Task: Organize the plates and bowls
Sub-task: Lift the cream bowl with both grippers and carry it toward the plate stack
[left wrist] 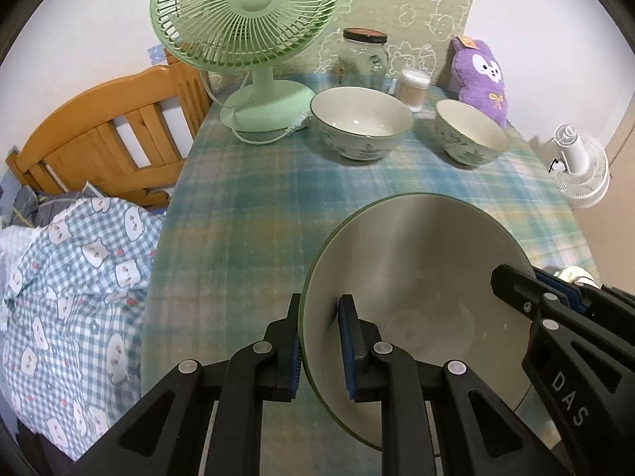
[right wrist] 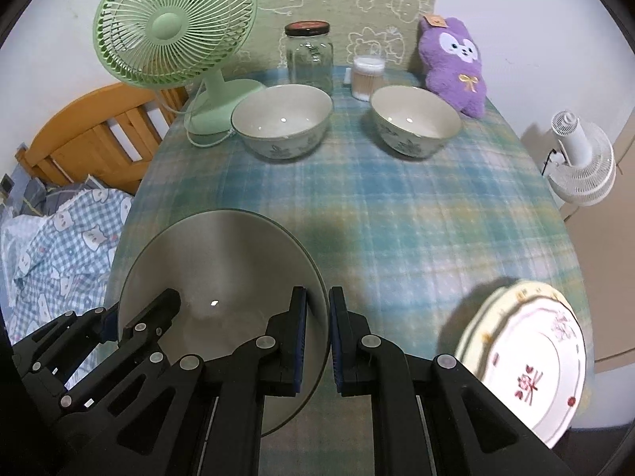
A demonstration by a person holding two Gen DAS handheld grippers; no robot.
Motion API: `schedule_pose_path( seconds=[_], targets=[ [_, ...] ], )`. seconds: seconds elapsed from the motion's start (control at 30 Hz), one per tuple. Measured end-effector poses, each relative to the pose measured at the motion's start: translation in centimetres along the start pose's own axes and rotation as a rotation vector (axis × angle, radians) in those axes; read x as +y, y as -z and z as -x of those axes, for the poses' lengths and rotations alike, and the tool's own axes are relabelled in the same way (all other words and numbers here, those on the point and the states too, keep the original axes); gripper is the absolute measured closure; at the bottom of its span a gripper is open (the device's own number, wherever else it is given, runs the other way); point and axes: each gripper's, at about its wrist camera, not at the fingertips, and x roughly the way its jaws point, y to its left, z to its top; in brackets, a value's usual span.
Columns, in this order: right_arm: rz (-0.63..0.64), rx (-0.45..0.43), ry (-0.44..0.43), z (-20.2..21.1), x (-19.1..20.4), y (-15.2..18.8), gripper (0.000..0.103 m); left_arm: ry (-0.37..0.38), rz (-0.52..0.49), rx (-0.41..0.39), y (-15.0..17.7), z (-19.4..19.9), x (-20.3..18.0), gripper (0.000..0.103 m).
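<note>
— So, what has the left gripper (left wrist: 319, 351) got?
— It is clamped on the left rim of a large cream bowl (left wrist: 416, 297), held above the worktop (left wrist: 258, 206).
— And the right gripper (right wrist: 317, 341)?
— Clamped on the same bowl's right rim. Ahead of both grippers, two patterned bowls (right wrist: 282, 125) (right wrist: 414, 125) sit side by side. Stacked floral plates (right wrist: 532, 361) lie just right of the right gripper.

"DAS" on right gripper (left wrist: 512, 285)
</note>
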Motion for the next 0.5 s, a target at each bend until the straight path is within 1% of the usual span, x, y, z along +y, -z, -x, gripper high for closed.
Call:
schedule_pose_path(
  seconds=[0.1, 0.23, 0.5],
  targets=[
    [0.004, -0.008, 0.006, 0.9, -0.7, 1.4, 0.089, -0.007, -0.010, 0.001, 1.2, 0.6, -1.1, 0.089],
    [-0.015, 0.022, -0.019, 0.8, -2.4, 3.3, 0.089, -0.024, -0.015, 0.014, 2.8, 0.7, -2.3, 0.089],
    [-0.028, 0.045, -0.010, 0.3, -5.3, 6.3, 0.089, -0.012, -0.023, 0.041, 5.7, 0.2, -5.0, 0.089]
  ],
)
